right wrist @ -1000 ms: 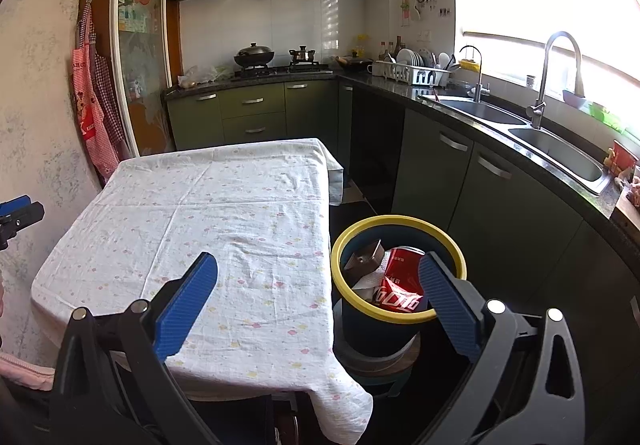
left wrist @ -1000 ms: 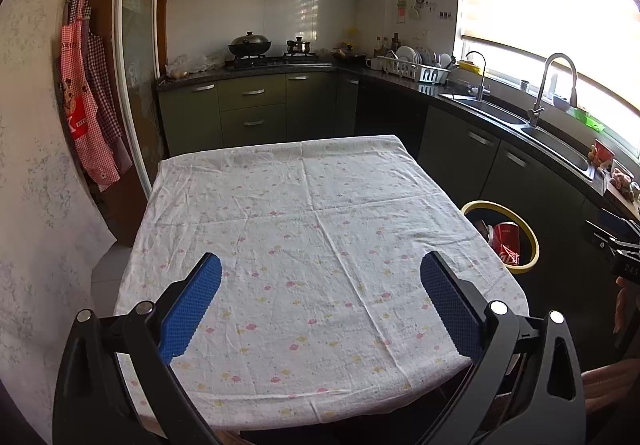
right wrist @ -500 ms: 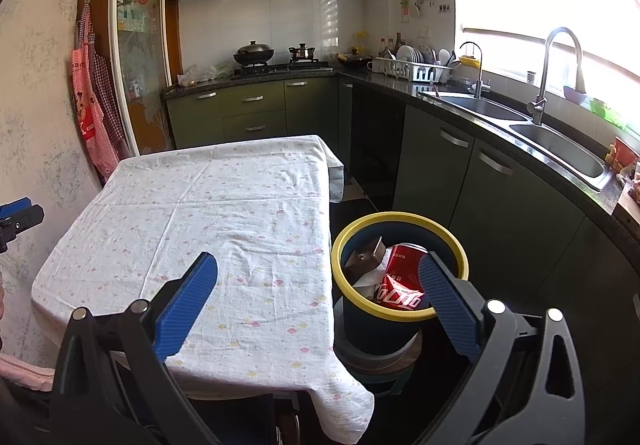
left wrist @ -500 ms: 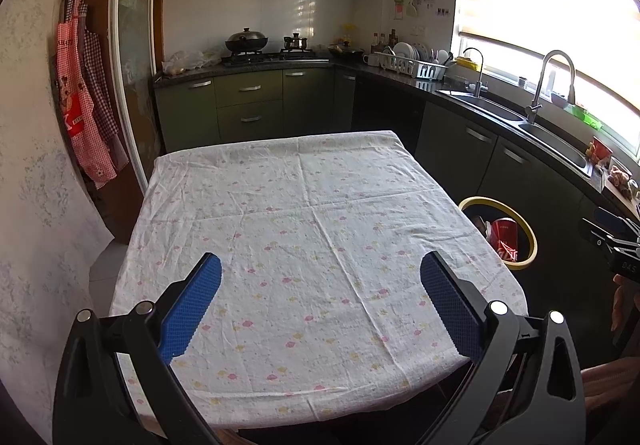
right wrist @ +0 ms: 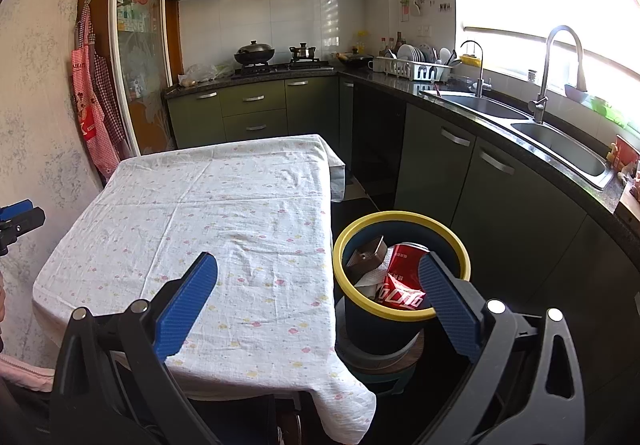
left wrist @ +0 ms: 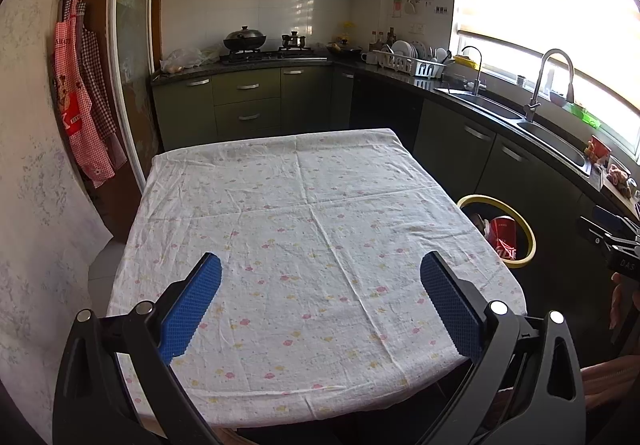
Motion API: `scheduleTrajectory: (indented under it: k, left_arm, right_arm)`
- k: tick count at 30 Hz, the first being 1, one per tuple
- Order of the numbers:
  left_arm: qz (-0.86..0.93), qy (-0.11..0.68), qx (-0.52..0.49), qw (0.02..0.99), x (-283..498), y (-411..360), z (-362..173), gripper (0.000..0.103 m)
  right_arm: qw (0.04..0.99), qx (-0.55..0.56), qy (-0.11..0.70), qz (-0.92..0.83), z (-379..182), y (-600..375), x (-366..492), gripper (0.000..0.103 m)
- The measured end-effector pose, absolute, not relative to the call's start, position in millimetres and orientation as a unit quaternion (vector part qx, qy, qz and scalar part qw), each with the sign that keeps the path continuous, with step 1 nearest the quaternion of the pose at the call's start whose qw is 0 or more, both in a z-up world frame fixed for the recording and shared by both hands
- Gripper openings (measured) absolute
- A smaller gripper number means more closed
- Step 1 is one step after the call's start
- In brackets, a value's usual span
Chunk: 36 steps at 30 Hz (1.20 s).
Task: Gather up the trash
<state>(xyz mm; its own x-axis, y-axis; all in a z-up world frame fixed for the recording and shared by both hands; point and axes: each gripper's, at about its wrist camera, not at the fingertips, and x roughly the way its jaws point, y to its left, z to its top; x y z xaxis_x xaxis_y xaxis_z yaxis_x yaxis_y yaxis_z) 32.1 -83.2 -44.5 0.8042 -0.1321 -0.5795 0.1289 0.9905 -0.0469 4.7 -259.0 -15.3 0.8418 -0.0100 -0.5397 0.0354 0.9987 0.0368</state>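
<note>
A dark bin with a yellow rim (right wrist: pixel 400 309) stands on the floor to the right of the table; it also shows in the left wrist view (left wrist: pixel 530 241). Inside lie a crushed red cola can (right wrist: pixel 400 277), white paper (right wrist: pixel 374 279) and a grey box piece (right wrist: pixel 370 251). My right gripper (right wrist: pixel 318 295) is open and empty, held above the table's right edge and the bin. My left gripper (left wrist: pixel 320 297) is open and empty above the near part of the table, which has a white flowered cloth (left wrist: pixel 304 229).
Dark green cabinets with a counter and sink (right wrist: pixel 560 137) run along the right wall. A stove with a wok (left wrist: pixel 244 41) is at the back. Aprons (left wrist: pixel 82 105) hang on the left wall. The bin sits on a low stand (right wrist: pixel 380 361).
Both grippers have drawn back and up a little, so the table and bin sit slightly farther in view. Both stay open and empty.
</note>
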Motion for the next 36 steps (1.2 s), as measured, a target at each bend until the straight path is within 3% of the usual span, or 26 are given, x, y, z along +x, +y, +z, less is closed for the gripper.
scheduleTrajectory:
  k: [36]
  left_arm:
    - [-0.086,0.299,-0.010,0.950,30.1,-84.9,-43.7,0.098]
  right_arm:
    - [0.959,0.025,0.283,-0.009,-20.5,-255.4,7.0,0.096]
